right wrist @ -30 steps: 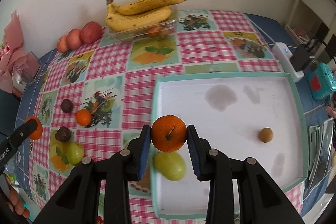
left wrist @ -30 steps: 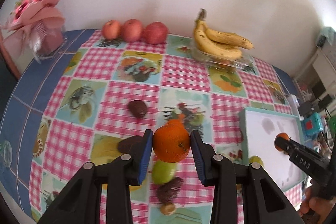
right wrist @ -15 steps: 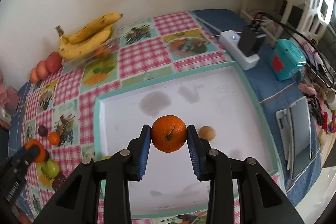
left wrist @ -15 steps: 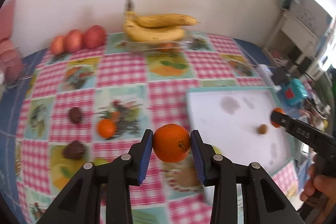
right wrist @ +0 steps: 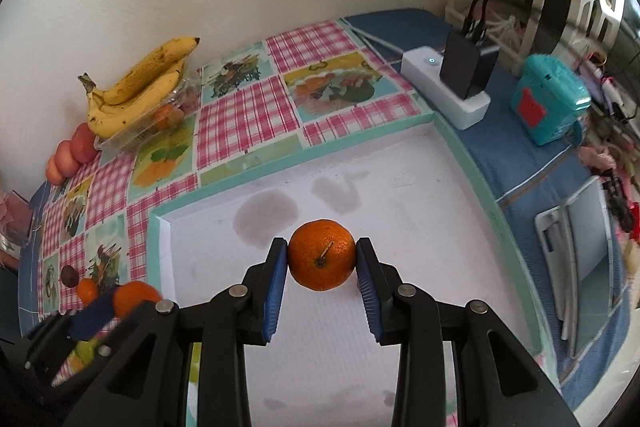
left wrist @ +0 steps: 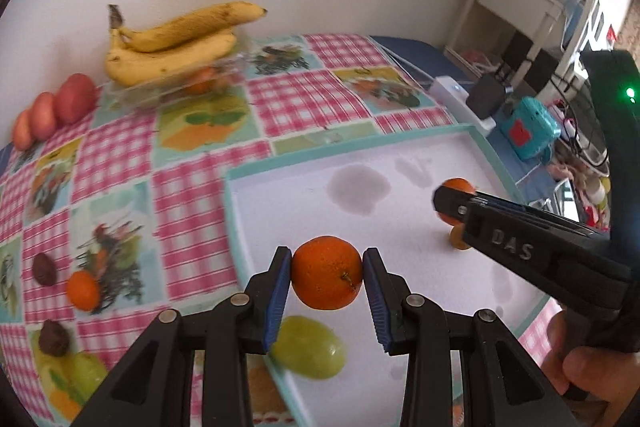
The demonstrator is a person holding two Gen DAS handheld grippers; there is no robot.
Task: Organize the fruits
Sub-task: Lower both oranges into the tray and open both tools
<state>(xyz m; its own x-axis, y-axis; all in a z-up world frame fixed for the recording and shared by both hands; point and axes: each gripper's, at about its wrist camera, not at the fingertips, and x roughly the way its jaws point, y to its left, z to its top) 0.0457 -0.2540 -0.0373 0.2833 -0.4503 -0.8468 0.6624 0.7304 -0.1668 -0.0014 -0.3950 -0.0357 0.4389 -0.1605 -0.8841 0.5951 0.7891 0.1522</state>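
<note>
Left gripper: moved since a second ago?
Yes. The left gripper, shut on its orange, has swung from over the checked cloth with the loose fruit to above the white tray, near its left rim.

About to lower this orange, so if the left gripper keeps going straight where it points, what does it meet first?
Probably the bare white floor of the tray, just beyond the green fruit; depth is unclear.

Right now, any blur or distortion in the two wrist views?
Left wrist: tablecloth and apples smeared; orange in the left gripper sharp. Right wrist: mostly crisp, right edge soft, orange in the right gripper sharp. Both: fisheye bends the tray rim, corners dark.
</note>
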